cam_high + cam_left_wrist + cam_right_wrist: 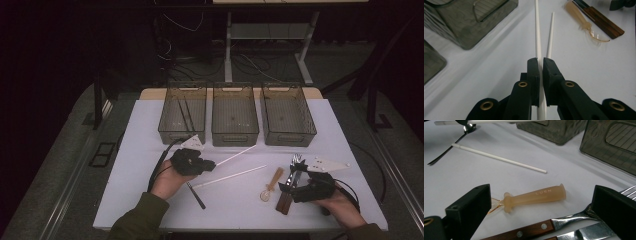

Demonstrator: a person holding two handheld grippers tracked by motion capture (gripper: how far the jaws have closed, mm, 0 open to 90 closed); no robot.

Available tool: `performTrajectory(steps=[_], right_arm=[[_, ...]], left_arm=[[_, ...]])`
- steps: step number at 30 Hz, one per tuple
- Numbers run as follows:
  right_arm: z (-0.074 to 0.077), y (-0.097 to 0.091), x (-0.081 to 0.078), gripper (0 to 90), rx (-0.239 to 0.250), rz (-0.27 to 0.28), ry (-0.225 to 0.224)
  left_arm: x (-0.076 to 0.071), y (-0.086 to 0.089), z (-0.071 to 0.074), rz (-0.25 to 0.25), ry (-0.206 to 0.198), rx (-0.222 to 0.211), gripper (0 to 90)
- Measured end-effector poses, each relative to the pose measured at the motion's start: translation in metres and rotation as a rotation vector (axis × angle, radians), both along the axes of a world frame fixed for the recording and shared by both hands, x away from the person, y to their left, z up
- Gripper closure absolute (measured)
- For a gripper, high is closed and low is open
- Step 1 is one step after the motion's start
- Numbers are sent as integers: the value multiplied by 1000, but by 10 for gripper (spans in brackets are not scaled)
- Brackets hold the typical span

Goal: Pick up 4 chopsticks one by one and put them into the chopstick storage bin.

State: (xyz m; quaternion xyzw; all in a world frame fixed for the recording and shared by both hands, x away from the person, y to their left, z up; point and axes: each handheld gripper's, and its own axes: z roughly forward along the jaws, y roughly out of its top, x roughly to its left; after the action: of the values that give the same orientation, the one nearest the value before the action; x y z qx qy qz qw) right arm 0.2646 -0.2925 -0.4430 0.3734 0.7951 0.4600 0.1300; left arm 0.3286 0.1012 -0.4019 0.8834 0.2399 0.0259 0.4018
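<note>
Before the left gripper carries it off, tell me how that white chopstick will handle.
The white chopstick looks straight and thin, so probably stiff and light. The left gripper pinches it near one end, so the long free end may swing. Its smooth, round surface could slip between the pads.

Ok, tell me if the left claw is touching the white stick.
Touching: in the left gripper view the left claw is clamped on the white stick.

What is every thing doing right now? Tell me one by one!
left gripper: shut on a white chopstick, lifted.
second white chopstick: lying flat on the table.
right gripper: open, holding nothing.
amber spoon: lying flat between its jaws.
wooden-handled fork: lying flat.
three bins: upright; the left one holds chopsticks.
</note>
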Motion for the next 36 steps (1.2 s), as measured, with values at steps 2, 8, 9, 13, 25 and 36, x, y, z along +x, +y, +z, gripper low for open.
performTrajectory(steps=[2, 8, 9, 13, 25, 36], right_arm=[[0, 0, 0, 31, 1, 1, -1], [0, -1, 0, 31, 2, 1, -2], [1, 0, 0, 31, 2, 0, -2], [1, 0, 0, 31, 4, 0, -4], [1, -1, -1, 31, 6, -2, -6], [2, -1, -1, 32, 16, -15, -6]], left_arm=[[-1, 2, 3, 7, -3, -6, 842], [-4, 12, 12, 27, -25, -40, 842], [-4, 14, 13, 36, -32, -48, 841], [-3, 23, 17, 63, -44, -62, 841], [5, 50, 22, 179, -61, -93, 841], [18, 68, 25, 253, -66, -103, 841]])
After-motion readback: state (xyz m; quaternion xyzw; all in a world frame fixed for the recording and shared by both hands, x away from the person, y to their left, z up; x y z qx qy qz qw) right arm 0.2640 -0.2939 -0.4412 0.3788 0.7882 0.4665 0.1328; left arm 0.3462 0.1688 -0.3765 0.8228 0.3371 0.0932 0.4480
